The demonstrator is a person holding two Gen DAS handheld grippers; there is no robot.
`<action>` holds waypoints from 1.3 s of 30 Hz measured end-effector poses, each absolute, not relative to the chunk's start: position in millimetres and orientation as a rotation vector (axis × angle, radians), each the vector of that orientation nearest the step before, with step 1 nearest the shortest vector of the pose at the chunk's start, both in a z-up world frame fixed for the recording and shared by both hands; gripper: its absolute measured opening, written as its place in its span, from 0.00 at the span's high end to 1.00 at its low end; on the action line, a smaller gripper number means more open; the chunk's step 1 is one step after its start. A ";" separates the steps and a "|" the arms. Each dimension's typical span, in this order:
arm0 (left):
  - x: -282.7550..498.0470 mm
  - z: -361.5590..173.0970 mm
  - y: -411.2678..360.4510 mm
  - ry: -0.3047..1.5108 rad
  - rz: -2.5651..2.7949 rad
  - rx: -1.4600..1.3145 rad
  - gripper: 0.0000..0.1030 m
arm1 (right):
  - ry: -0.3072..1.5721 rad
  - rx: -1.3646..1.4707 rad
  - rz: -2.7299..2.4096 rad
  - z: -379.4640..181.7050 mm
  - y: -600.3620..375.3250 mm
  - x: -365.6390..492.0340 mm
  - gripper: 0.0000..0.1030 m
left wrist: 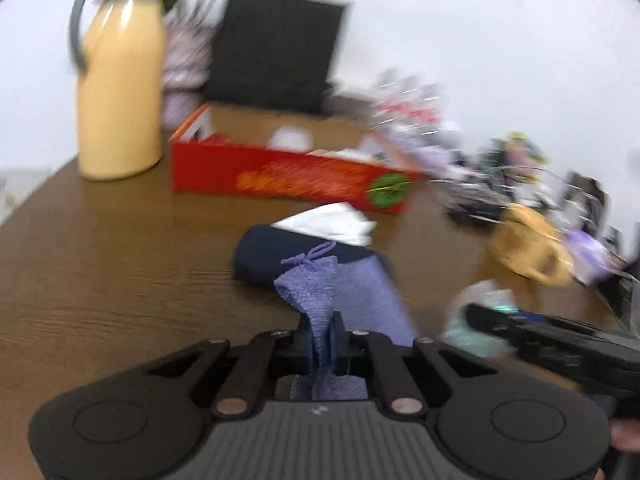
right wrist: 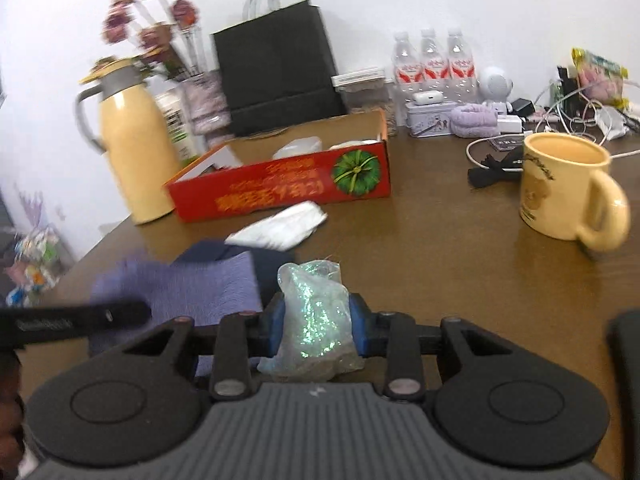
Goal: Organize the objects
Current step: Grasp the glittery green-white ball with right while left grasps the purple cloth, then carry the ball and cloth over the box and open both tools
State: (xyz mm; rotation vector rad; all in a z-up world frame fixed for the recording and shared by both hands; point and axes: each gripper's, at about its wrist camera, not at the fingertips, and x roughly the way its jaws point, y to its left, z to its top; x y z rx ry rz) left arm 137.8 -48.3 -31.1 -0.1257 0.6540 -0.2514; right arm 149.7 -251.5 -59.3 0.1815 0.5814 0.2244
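Purple knit cloth: pinched in left tongs, lifted over navy pouch. Glitter bag: clamped in right tongs above tabletop. Red box beyond, open-topped, likely destination for both.

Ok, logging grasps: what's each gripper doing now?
Left gripper: shut on purple cloth.
Right gripper: shut on glitter bag.

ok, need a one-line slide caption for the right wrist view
Right gripper shut on a glittery plastic bag above a wooden table, red box and yellow mug beyond.
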 end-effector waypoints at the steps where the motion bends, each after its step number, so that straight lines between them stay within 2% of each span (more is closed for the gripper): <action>1: 122.0 -23.6 -51.9 0.635 -0.287 -0.120 0.94 | 0.583 0.176 0.223 -58.2 -252.7 138.1 0.67; 4: 97.4 -10.2 -56.9 0.583 -0.336 -0.109 0.94 | 0.587 0.196 0.208 -56.0 -257.6 118.3 0.67; 9: 109.5 2.1 -38.9 0.559 -0.317 -0.135 0.95 | 0.561 0.182 0.204 -47.3 -254.4 117.7 0.67; 15: 206.5 59.2 0.8 0.399 -0.267 -0.130 0.95 | 0.414 0.131 0.247 2.4 -249.7 162.4 0.68; 18: 287.8 82.8 19.7 0.402 -0.220 -0.212 0.95 | 0.349 0.147 0.255 31.7 -251.0 228.2 0.67; 21: 364.6 85.9 25.6 0.409 -0.083 -0.277 0.95 | 0.375 0.179 0.258 44.8 -249.2 314.6 0.67; 26: 464.4 26.1 20.5 0.612 0.135 -0.451 0.92 | 0.578 0.197 0.216 20.7 -235.3 471.9 0.67; 27: 475.4 11.4 9.9 0.666 0.119 -0.403 0.84 | 0.621 0.187 0.192 12.3 -231.5 496.1 0.66; 29: 486.2 -5.7 -4.2 0.742 0.042 -0.317 0.74 | 0.695 0.160 0.150 -6.1 -225.3 535.5 0.53; 31: 479.9 -8.4 -7.6 0.714 0.002 -0.278 0.58 | 0.732 0.156 0.114 -21.0 -224.6 552.6 0.46; 33: 470.2 1.8 -9.0 0.646 -0.003 -0.206 0.46 | 0.717 0.187 0.131 -27.4 -227.6 554.0 0.42; 35: 460.8 17.4 -10.4 0.582 0.001 -0.146 0.41 | 0.685 0.223 0.134 -26.8 -235.3 551.3 0.38; 38: 450.0 43.9 -7.2 0.514 -0.033 -0.119 0.36 | 0.658 0.219 0.123 -12.6 -241.2 545.1 0.37; 39: 444.8 54.0 -6.5 0.492 -0.041 -0.105 0.32 | 0.644 0.204 0.119 -5.8 -241.8 541.0 0.37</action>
